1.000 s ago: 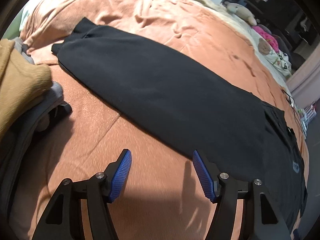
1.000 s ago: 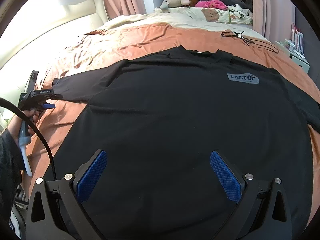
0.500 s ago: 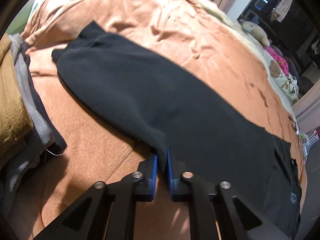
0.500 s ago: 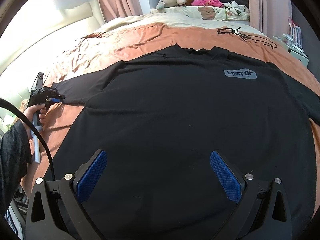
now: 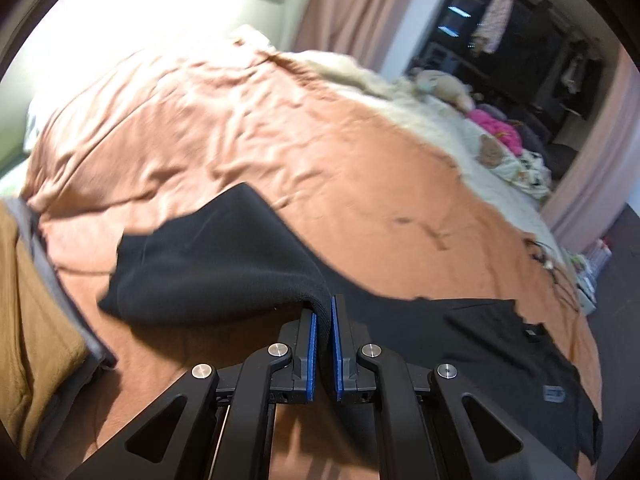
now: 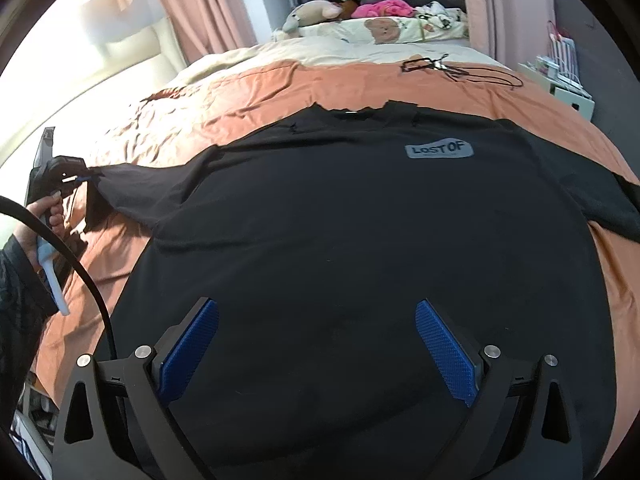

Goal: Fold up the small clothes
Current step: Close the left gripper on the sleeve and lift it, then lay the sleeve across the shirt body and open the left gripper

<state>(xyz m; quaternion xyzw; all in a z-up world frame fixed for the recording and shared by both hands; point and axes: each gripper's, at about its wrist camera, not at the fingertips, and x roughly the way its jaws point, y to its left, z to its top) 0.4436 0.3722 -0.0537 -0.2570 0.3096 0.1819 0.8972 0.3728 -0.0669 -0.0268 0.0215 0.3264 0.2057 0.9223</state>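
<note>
the black shirt (image 6: pixel 360 240) lies spread flat on the orange bed cover (image 6: pixel 260 92), not folded yet. the left gripper (image 5: pixel 323 316) is clenched on its sleeve (image 5: pixel 224 264), lifted for a first fold. the right gripper (image 6: pixel 316 344) hangs released above the body.

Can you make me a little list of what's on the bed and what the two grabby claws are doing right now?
shirt: black T-shirt spread flat on the bed, grey patch near the chest
bed cover: orange blanket, wrinkled
left gripper: shut on the shirt's sleeve, sleeve lifted off the blanket
right gripper: open, above the shirt's lower part, holding nothing
beside the shirt: folded clothes pile, tan on top
far end of bed: stuffed toys and a bear-print pillow
</note>
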